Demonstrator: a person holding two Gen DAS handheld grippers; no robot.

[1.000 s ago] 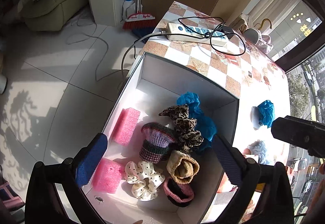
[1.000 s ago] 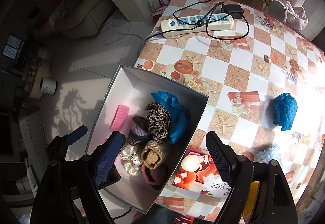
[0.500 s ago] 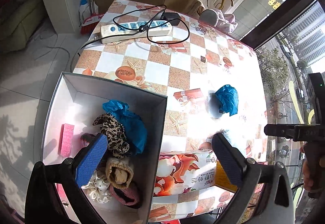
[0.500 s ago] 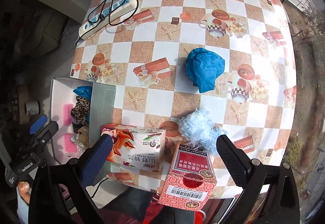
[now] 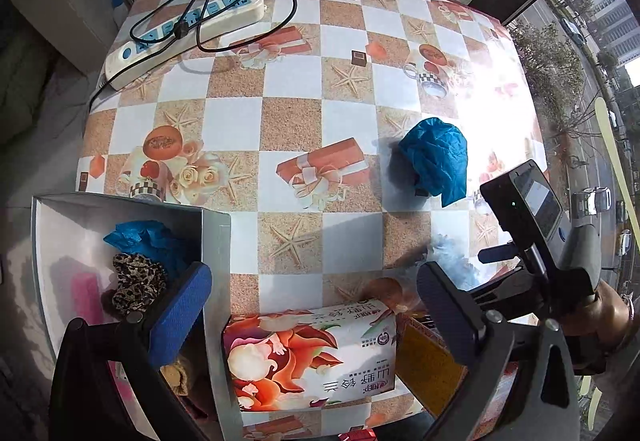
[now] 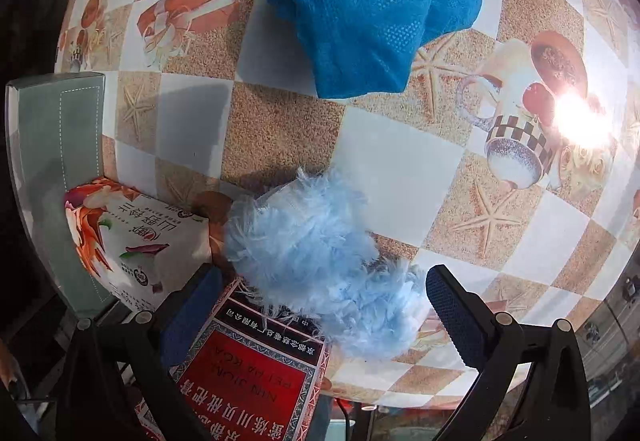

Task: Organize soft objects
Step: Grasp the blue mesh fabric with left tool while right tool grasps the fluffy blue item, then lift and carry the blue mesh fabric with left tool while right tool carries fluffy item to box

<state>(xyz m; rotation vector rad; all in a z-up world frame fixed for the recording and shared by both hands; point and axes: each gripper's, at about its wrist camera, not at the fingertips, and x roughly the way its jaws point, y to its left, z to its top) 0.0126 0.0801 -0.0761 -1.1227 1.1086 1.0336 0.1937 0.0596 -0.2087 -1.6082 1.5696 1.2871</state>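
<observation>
A fluffy light-blue scrunchie (image 6: 320,261) lies on the checked table, partly over a red box (image 6: 248,373). My right gripper (image 6: 320,317) hangs open just above it, its fingers on either side, nothing pressed. A crumpled blue cloth (image 6: 372,1) lies farther out; in the left wrist view the blue cloth (image 5: 438,157) sits right of centre. My left gripper (image 5: 316,317) stands open and empty over the box's wall and a tissue pack (image 5: 312,353). The grey box (image 5: 216,281) at lower left holds a blue cloth, a leopard scrunchie (image 5: 136,281) and a pink sponge.
A white power strip (image 5: 184,33) with looped black cable lies at the table's far left. The flowered tissue pack (image 6: 132,237) stands against the box wall (image 6: 52,145). The right hand-held gripper body (image 5: 532,241) shows in the left wrist view. Table edges lie near on all sides.
Both grippers swung from above the box out over the table. The right one dropped low over the light-blue scrunchie and its jaws widened. The left one now straddles the box's wall.
</observation>
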